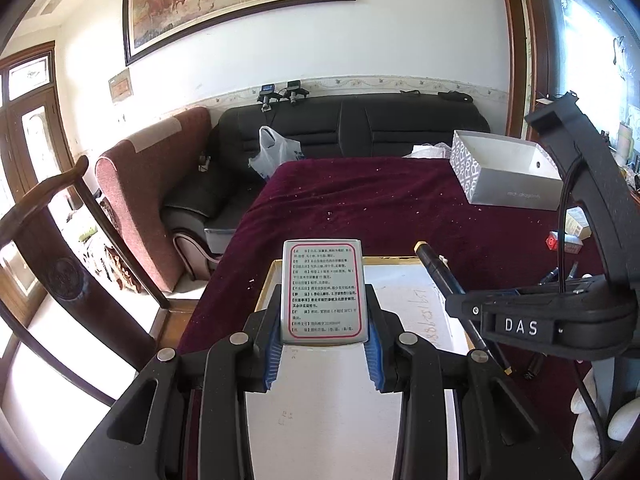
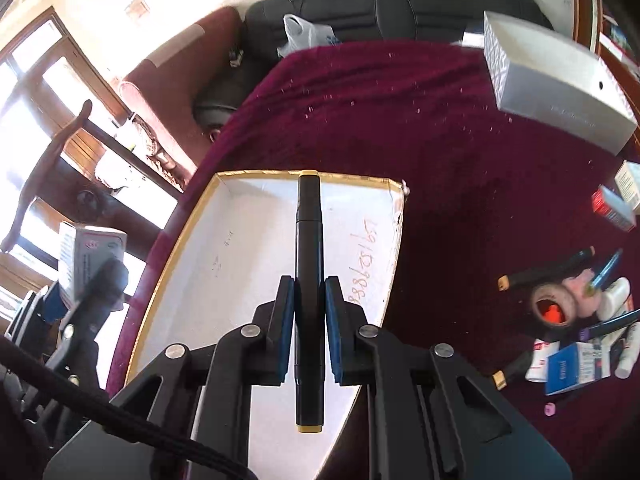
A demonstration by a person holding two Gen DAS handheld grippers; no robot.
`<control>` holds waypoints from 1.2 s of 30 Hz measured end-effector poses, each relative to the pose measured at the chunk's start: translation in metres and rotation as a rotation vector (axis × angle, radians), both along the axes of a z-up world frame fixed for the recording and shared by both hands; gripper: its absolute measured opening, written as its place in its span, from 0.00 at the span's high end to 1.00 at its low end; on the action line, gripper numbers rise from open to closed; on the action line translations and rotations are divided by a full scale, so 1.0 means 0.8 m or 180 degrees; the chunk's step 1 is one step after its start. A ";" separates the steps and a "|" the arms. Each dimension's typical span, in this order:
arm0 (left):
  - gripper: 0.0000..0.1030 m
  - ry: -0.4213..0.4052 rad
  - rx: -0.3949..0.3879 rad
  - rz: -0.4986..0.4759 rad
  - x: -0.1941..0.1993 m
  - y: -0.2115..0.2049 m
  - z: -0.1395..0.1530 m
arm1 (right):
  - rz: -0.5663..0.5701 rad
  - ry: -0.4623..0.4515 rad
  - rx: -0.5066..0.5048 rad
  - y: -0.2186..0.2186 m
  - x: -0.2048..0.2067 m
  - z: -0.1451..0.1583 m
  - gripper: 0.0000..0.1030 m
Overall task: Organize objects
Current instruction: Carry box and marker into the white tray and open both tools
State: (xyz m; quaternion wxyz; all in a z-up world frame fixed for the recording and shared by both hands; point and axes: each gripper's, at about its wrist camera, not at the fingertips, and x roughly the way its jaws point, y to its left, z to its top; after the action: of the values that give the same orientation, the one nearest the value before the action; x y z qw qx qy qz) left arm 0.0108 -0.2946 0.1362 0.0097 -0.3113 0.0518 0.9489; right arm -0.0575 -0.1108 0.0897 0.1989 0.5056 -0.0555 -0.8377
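My left gripper is shut on a small silver medicine box with red-framed text, held above a shallow white box lid with a gold rim. My right gripper is shut on a black marker with yellow ends, held lengthwise above the same lid. The right gripper also shows in the left wrist view, with the marker sticking out. The left gripper and its box show at the left edge of the right wrist view.
The table has a dark red cloth. A grey open box stands at the far right. A pile of pens, tape, small boxes and bottles lies right of the lid. A wooden chair and sofas surround the table.
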 end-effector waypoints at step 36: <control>0.71 -0.1167 0.0541 -0.0214 -0.150 0.017 -0.116 | -0.0319 -0.0096 0.0220 0.003 -0.067 -0.077 0.87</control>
State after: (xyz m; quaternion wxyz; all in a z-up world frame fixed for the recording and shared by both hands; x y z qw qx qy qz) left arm -0.1088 -0.2810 0.0433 0.0770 -0.4750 -0.0207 0.8764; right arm -0.1107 -0.1085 0.0279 0.1383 0.5213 -0.0548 -0.8403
